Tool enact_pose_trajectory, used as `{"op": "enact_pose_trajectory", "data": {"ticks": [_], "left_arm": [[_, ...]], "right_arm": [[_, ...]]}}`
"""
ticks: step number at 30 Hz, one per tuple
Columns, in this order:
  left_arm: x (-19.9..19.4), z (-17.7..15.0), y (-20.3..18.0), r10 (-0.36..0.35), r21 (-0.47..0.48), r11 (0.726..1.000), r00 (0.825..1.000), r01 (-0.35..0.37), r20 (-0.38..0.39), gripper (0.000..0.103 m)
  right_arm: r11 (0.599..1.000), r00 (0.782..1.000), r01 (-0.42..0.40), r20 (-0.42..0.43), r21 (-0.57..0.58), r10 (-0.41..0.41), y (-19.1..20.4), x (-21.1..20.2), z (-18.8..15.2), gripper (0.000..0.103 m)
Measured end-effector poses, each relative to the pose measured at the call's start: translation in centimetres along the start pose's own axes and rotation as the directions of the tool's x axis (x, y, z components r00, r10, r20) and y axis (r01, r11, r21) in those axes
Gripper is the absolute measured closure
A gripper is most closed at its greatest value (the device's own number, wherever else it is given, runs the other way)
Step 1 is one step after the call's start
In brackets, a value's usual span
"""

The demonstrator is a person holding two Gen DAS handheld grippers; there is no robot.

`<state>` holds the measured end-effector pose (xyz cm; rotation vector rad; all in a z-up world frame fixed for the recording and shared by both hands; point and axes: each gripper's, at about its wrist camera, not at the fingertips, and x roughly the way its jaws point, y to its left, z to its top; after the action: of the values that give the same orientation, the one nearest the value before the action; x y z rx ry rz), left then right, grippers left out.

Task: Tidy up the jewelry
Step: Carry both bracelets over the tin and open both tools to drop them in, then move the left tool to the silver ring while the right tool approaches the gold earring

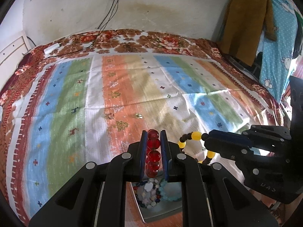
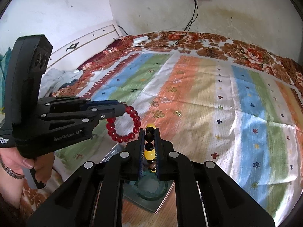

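Observation:
My left gripper (image 1: 153, 141) is shut on a red bead bracelet (image 1: 153, 153) and holds it above a grey tray (image 1: 161, 212) that lies on the bed near me. The bracelet hangs as a ring in the right wrist view (image 2: 124, 123), below the left gripper (image 2: 123, 106). My right gripper (image 2: 150, 134) is shut on a yellow and black bead bracelet (image 2: 149, 147), also above the tray (image 2: 111, 154). The left wrist view shows that bracelet (image 1: 195, 143) at the right gripper's tip (image 1: 205, 137). White, blue and turquoise bracelets (image 1: 153, 191) lie in the tray.
A striped cloth (image 1: 132, 94) covers a floral bedspread (image 1: 132, 41). A charger and cables (image 1: 52, 48) lie at the bed's far edge by the wall. Clothes (image 1: 265, 28) hang at the right. A white headboard (image 2: 85, 41) stands at the left.

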<state>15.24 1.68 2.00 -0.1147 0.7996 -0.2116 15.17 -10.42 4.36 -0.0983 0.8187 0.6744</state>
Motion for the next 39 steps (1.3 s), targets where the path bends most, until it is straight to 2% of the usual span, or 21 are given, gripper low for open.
{"op": "enact_pose_trajectory", "data": {"ticks": [17, 22, 24, 28, 32, 36, 39], "left_arm": [[-2.0, -3.6, -1.7, -0.038, 0.025, 0.999, 0.999, 0.039, -0.006, 0.090], [-2.3, -3.9, -1.4, -0.025, 0.003, 1.000, 1.000, 0.025, 0.000, 0.089], [-2.6, -3.8, -0.9, -0.024, -0.020, 1.000, 1.000, 0.024, 0.009, 0.084], [-2.3, -3.6, 0.2, 0.010, -0.050, 0.999, 1.000, -0.010, 0.003, 0.080], [-1.9, -3.4, 1.3, 0.032, -0.074, 0.997, 0.999, -0.032, 0.001, 0.074], [-1.4, -3.0, 2.3, 0.061, -0.075, 0.995, 0.998, -0.061, -0.005, 0.064], [-0.7, -2.7, 2.8, 0.078, -0.069, 0.994, 0.997, -0.079, -0.020, 0.060]], "right_arm": [[1.000, 0.998, -0.021, -0.052, -0.005, 0.020, 0.6, -0.3, -2.5, 0.092], [0.999, 0.998, 0.011, -0.057, -0.041, -0.013, 1.1, -0.2, -2.8, 0.092], [0.998, 0.998, 0.030, -0.059, -0.051, -0.033, 1.2, -0.1, -2.9, 0.092], [0.998, 0.997, 0.052, -0.058, -0.044, -0.055, 0.7, 0.1, -2.8, 0.071], [0.997, 0.996, 0.066, -0.055, -0.032, -0.068, 0.1, 0.3, -2.4, 0.062], [0.997, 0.995, 0.070, -0.064, -0.019, -0.072, -0.5, 0.8, -2.2, 0.060], [0.997, 0.994, 0.081, -0.074, -0.013, -0.081, -1.0, 1.4, -1.8, 0.057]]}}
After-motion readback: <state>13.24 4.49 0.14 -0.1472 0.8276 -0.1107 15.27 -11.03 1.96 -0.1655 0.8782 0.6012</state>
